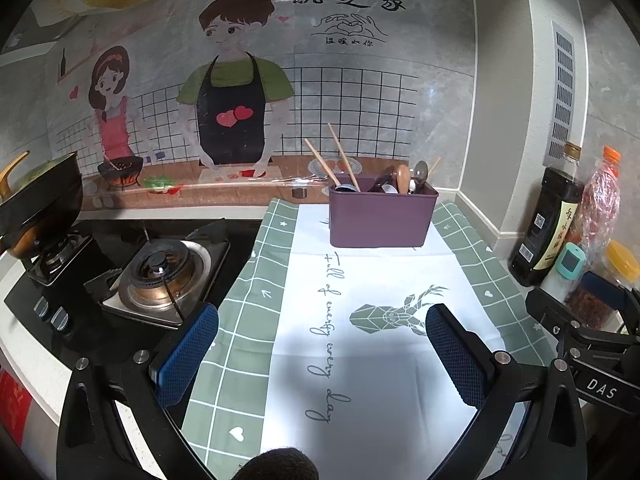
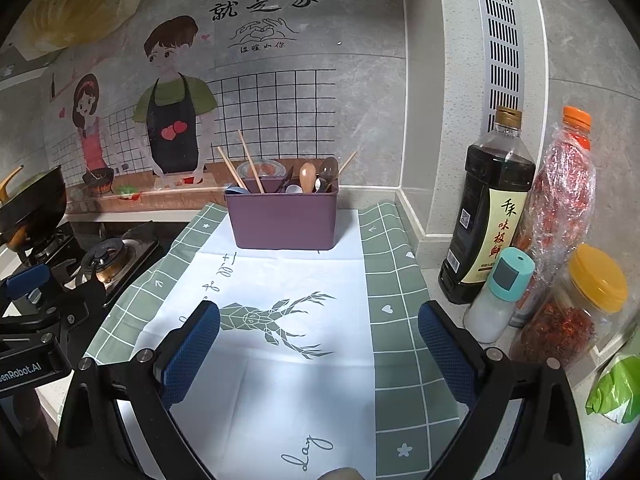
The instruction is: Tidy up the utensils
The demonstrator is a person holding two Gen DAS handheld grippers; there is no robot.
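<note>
Cloth (image 1: 380, 360): spread on the counter, 6 to 12 o'clock.
Utensil box (image 1: 380, 218): on the cloth's far end, 12 o'clock, just before the wall.
Chopsticks (image 1: 344, 158): in the box's left part, leaning left.
Spoons (image 1: 404, 178): in its right part.
Stove (image 1: 160, 276): off the cloth's left edge, 9 o'clock.
Pan (image 1: 40, 196): on the stove's farther-left burner.
Bottles and jars (image 2: 492, 208): right of the cloth, 3 o'clock, by the side wall.

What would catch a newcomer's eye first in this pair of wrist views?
Probably the purple utensil bin at the far end of the deer-print cloth, crammed with chopsticks, a wooden spoon and other utensils. Next, the cartoon cooking mural on the wall behind it. Both grippers, left and right, hang open and empty over the cloth.
</note>
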